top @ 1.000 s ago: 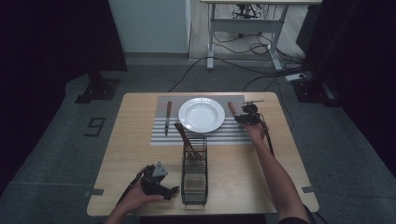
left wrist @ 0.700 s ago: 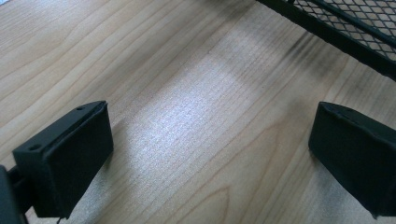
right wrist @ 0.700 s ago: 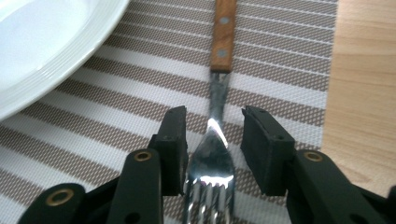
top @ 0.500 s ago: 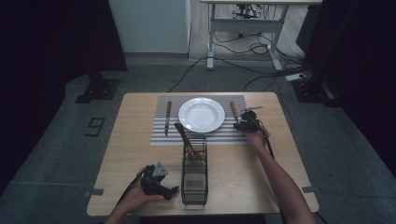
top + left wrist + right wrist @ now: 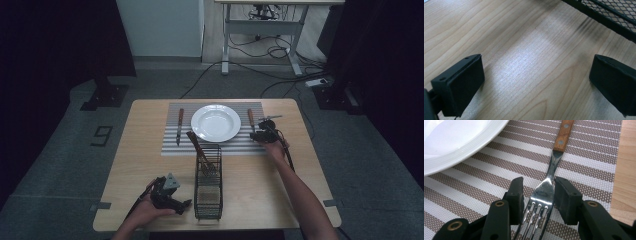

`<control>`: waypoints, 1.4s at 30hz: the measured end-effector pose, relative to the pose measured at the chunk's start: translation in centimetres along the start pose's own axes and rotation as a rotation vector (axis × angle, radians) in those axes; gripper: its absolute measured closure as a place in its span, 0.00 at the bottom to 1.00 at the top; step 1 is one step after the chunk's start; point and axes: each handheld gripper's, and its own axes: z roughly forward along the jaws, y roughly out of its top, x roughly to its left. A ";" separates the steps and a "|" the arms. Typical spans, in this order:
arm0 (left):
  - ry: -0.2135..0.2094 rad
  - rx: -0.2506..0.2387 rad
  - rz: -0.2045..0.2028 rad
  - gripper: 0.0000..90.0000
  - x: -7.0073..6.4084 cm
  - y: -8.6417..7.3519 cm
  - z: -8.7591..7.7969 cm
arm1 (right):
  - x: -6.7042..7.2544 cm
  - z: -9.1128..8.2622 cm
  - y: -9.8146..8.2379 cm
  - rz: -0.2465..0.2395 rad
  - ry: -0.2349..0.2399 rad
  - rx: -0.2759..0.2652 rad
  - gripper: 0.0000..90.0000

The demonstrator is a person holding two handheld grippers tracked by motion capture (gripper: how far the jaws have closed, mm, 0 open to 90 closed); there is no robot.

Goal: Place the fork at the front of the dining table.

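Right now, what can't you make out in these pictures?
- Fork tine tips: right gripper view, hidden behind the right hand-held gripper body; whether the jaws touch it is unclear.
- Utensil in the wire basket: high view, too small to identify.
- Basket in the left gripper view: cut off by the top edge.
- Left hand-held gripper: high view, jaws too small.

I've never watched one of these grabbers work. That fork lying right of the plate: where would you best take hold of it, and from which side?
I'd grip the fork at the narrow metal neck just above the prongs, coming from the prong end with one jaw on each edge. It lies flat on the striped mat, and the neck is slimmer than the wooden handle. The right gripper sits this way now, jaws apart.
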 end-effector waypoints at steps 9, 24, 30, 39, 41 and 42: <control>-0.001 -0.001 0.000 0.00 0.0 0.0 0.0 | -0.3 -0.7 0.1 0.022 -0.004 -0.018 0.63; -0.001 -0.001 0.000 0.00 0.0 0.0 0.0 | 0.3 -6.9 -0.8 0.016 0.066 -0.130 0.53; -0.001 -0.001 0.000 0.00 0.0 0.0 0.0 | 0.9 -8.9 -2.1 0.006 0.123 -0.144 0.51; -0.001 -0.001 -0.001 0.00 0.0 0.0 0.0 | 2.6 -11.8 -5.0 -0.039 0.223 -0.140 0.47; -0.001 -0.001 -0.001 0.00 0.0 0.0 0.0 | 3.1 -12.2 -5.8 -0.041 0.240 -0.141 0.46; -0.001 -0.001 -0.001 0.00 0.0 0.0 0.0 | 3.3 -12.4 -6.1 -0.039 0.255 -0.138 0.46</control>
